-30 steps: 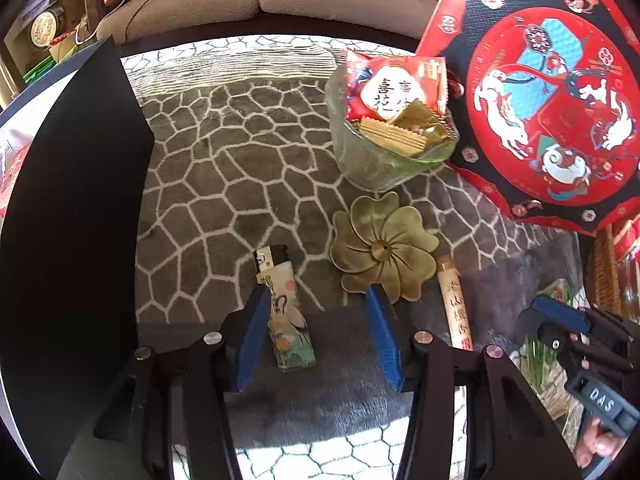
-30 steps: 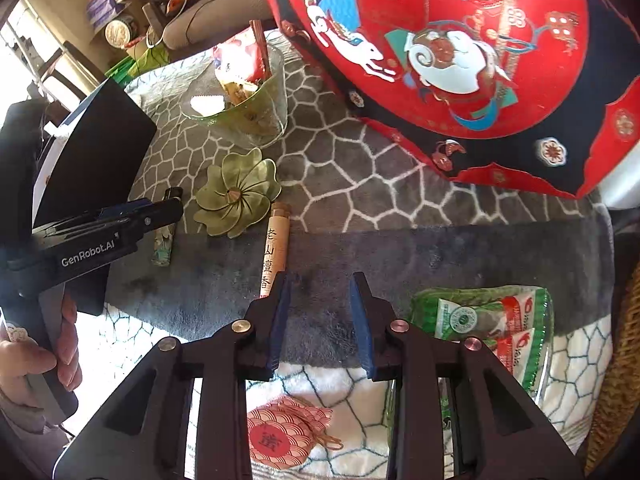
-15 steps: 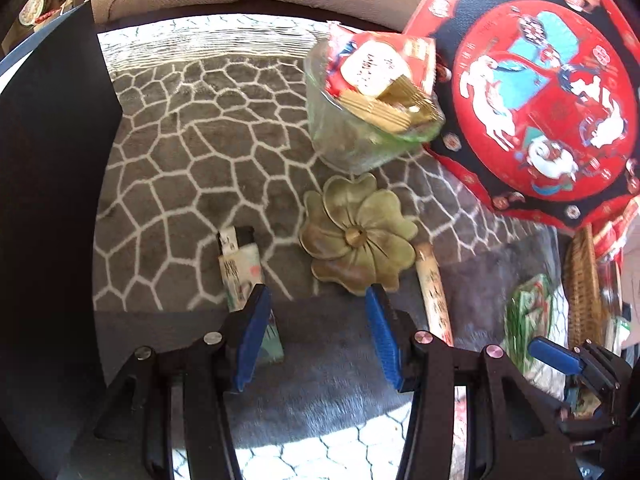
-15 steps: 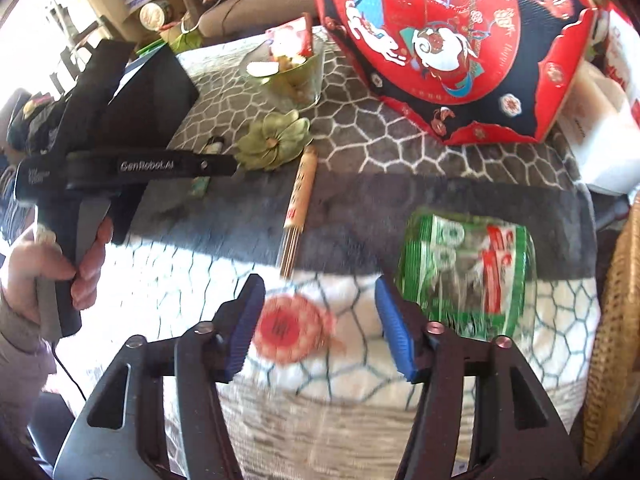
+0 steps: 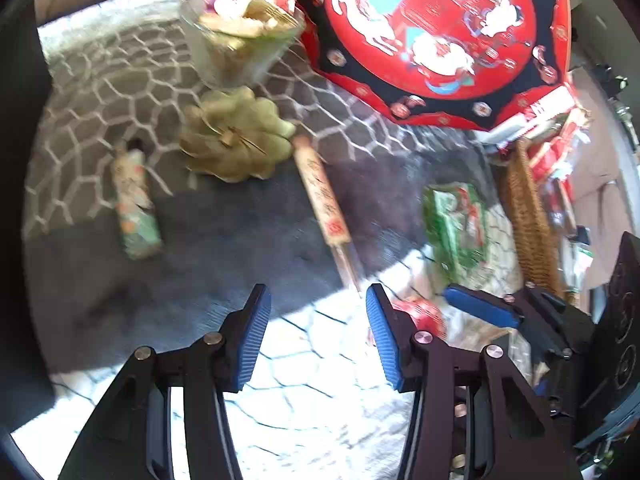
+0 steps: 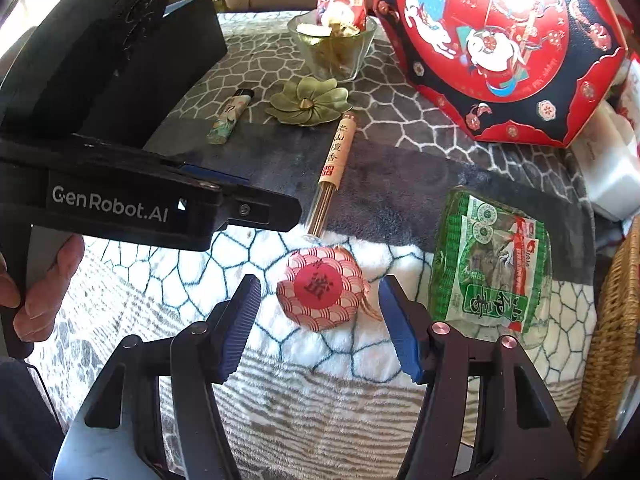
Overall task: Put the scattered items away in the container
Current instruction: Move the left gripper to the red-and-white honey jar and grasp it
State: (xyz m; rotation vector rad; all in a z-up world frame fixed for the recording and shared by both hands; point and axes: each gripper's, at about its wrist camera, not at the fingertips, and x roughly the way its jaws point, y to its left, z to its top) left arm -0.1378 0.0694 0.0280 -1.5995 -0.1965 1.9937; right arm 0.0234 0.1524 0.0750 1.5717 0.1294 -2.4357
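1. Table edge: the fuzzy patterned cloth (image 6: 280, 380) drops off just in front of the right gripper (image 6: 320, 320); its near part is sunlit white, the far part grey with a pale honeycomb pattern.
2. Open room: a bare dark band of cloth runs across the middle, between the lighter (image 6: 231, 116) and the green snack packet (image 6: 490, 272). Bare sunlit cloth lies under the left gripper (image 5: 318, 336).
3. Crowded sides: a wicker basket (image 6: 612, 332) stands at the right edge, just beside the green packet. The big red octagonal box (image 6: 496, 40) leans at far right. A black box (image 6: 132, 52) fills far left.
4. The glass bowl (image 6: 334, 50) at the far side already holds snack packs; it is clear, greenish, with flared walls.
5. Flower-shaped olive dish (image 6: 308, 100): glossy, petal rim, just in front of the bowl.
6. Incense tube (image 6: 335, 156): slim paper cylinder with thin sticks showing from its near end, lying just right of the dish and pointing toward the grippers.
7. Lighter: small, printed, flat on the cloth left of the dish.
8. Red-and-white round packet (image 6: 318, 286): scalloped print, red centre disc, sits on white cloth.
9. Right gripper: jaws apart, nothing clamped. The round packet lies between and just ahead of the blue ribbed pads (image 6: 240, 328), with gaps on both sides.
10. Left gripper: jaws apart, empty, over bare cloth; the view is motion-blurred. Incense tube is ahead of it, round packet partly hidden behind its right finger.
11. A hand (image 6: 36, 280) grips the left gripper's handle, which reaches in from the left of the right view.
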